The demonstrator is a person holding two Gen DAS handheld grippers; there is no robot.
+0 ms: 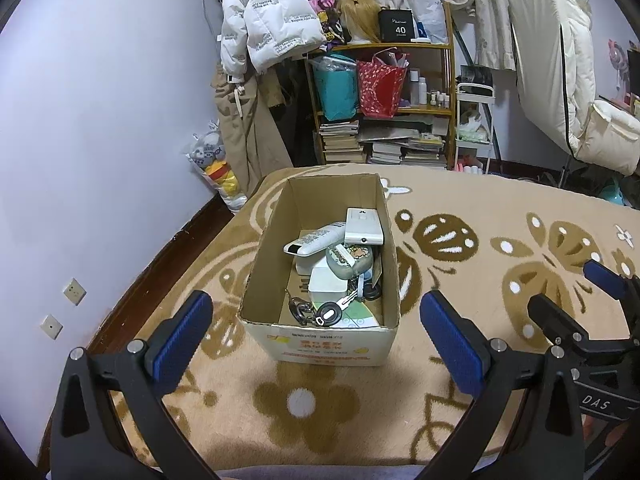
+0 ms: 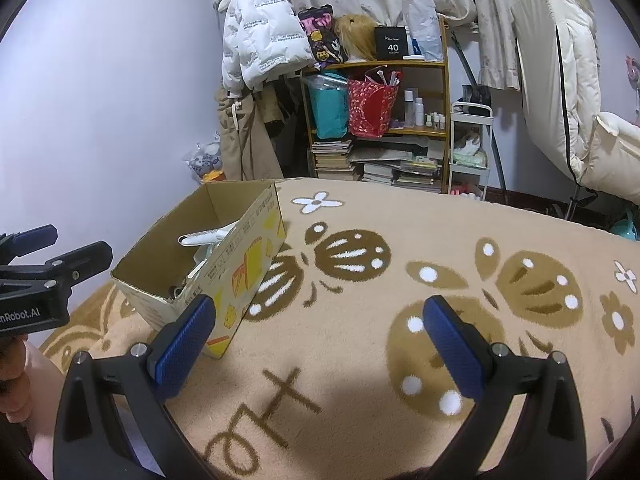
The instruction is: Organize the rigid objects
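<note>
Even, cool indoor light; soft shadows; edges bowed, perhaps slightly blurred.

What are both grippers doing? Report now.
Left gripper: open, empty, facing the cardboard box.
Right gripper: open, empty, over the blanket.

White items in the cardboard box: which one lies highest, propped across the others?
The white remote control: long and rounded, it slants across the pile beside the flat white rectangular device; the white block sits lower in the cardboard box.
</note>
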